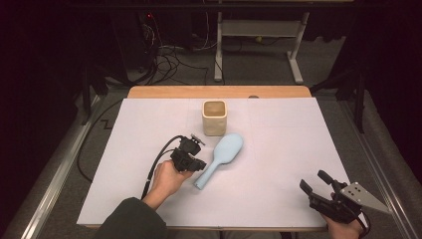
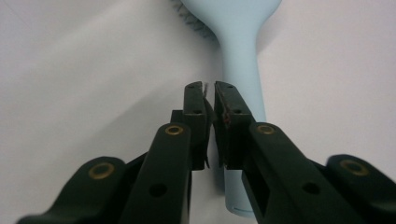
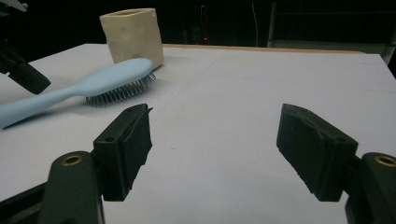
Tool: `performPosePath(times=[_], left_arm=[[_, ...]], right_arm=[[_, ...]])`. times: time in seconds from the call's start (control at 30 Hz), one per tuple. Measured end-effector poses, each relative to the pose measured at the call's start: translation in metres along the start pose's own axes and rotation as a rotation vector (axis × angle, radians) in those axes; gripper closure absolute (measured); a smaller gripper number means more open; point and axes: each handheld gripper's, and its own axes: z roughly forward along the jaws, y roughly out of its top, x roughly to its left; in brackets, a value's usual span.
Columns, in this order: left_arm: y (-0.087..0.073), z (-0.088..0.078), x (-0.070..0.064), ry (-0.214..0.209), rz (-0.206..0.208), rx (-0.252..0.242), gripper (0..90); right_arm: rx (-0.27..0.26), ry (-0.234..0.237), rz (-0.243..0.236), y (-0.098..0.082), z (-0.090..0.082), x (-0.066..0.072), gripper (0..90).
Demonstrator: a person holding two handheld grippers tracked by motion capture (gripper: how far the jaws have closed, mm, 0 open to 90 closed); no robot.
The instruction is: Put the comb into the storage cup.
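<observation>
A light blue hairbrush (image 1: 226, 149) lies bristles down in the middle of the white sheet, its handle pointing toward the near left. My left gripper (image 1: 199, 164) sits beside that handle, held by a hand. In the left gripper view its jaws (image 2: 209, 88) stand a narrow slit apart with nothing between them, and the brush handle (image 2: 240, 46) lies just beyond and under them. My right gripper (image 1: 313, 180) rests near the front right corner, and in its own view it is open (image 3: 215, 140) and empty. From there the brush (image 3: 93, 84) shows at the left.
A cream square cup (image 1: 214, 118) stands upright just behind the brush head; in the right gripper view the cup (image 3: 133, 35) is at the far left. The white sheet (image 1: 278, 129) covers a wooden table. Cables and a metal stand lie on the floor beyond.
</observation>
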Motion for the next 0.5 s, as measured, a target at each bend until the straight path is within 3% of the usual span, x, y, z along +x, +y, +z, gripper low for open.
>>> performPosePath(times=[0.17, 0.2, 0.27, 0.5], left_arm=[[0.004, -0.003, -0.004, -0.003, 0.016, -0.007, 73.0], [0.008, -0.003, -0.007, -0.005, 0.017, -0.005, 65.9], [0.01, -0.002, -0.009, -0.005, 0.021, -0.007, 62.7], [0.022, 0.008, -0.017, 0.027, 0.033, 0.017, 51.5]], right_arm=[[0.0, 0.0, -0.004, 0.0, 0.0, 0.0, 26.8], [0.0, -0.001, -0.002, 0.0, 0.0, 0.0, 26.8], [0.001, -0.001, -0.002, 0.0, 0.0, 0.0, 26.8], [-0.001, 0.0, -0.001, 0.0, 0.0, 0.0, 26.8]])
